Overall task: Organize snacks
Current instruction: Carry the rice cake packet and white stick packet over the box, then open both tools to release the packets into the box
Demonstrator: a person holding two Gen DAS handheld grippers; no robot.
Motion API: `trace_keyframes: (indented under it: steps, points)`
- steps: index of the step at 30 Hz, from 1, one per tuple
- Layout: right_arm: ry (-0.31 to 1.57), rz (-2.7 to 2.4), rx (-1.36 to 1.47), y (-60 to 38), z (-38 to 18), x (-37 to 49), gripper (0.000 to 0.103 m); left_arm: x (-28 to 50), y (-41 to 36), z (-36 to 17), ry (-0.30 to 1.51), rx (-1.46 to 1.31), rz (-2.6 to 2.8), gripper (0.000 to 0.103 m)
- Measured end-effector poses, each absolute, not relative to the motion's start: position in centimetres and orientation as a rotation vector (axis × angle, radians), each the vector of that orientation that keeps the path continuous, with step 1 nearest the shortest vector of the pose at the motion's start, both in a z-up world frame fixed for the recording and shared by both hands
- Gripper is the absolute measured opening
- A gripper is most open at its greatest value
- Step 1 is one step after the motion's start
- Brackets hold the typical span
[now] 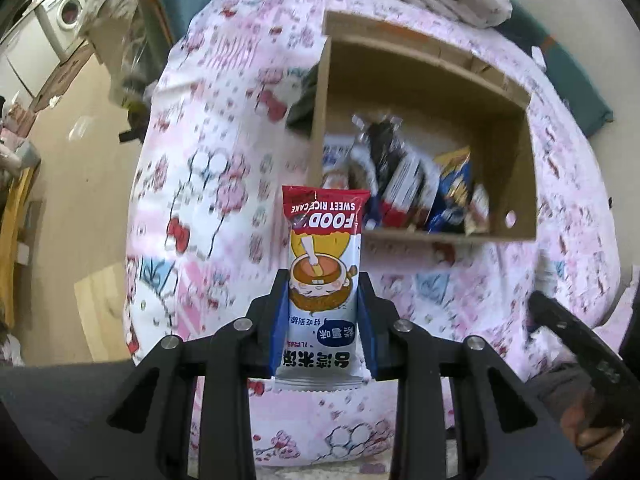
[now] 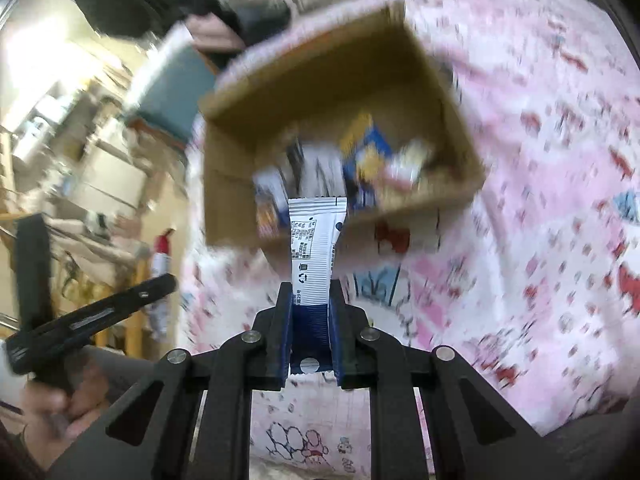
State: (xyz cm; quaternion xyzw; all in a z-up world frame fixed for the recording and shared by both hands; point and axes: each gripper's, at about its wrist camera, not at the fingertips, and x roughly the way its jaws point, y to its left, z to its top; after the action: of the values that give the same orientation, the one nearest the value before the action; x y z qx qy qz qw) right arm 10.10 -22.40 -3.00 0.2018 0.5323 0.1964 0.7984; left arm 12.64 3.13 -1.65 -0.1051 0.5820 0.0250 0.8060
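Left gripper (image 1: pixel 323 280) pinches rice cake packet (image 1: pixel 322 276); right gripper (image 2: pixel 310 288) pinches white sachet (image 2: pixel 314 248); both above pink bedsheet (image 1: pixel 216 184), near cardboard box (image 1: pixel 424 80) of snacks (image 1: pixel 416 188).

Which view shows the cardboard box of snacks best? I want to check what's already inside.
The left wrist view: the cardboard box is nearly whole and fairly sharp, with packets standing along its near wall. In the right wrist view the box is smeared by motion blur, and the white packet held in the right gripper covers part of it.
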Motion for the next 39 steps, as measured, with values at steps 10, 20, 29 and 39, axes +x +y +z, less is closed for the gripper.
trace_keyframes:
  steps: [10, 20, 29, 39]
  points:
    - [1.001, 0.435, 0.540, -26.3, -0.1, 15.9, 0.017, 18.7, 0.8, -0.5, 1.178, -0.191, 0.006, 0.027]
    - [1.022, 0.462, 0.513, -23.7, -2.8, 20.1, 0.017, 23.1, -0.4, -2.6, 1.156, -0.206, 0.011, 0.027]
    - [1.132, 0.412, 0.417, -22.6, -6.9, 20.5, 0.017, 23.9, -0.8, -5.0, 1.114, -0.165, -0.018, 0.027]
    - [1.154, 0.431, 0.390, -21.7, -7.1, 20.6, 0.021, 23.4, -2.1, -5.1, 1.072, -0.113, -0.023, 0.028]
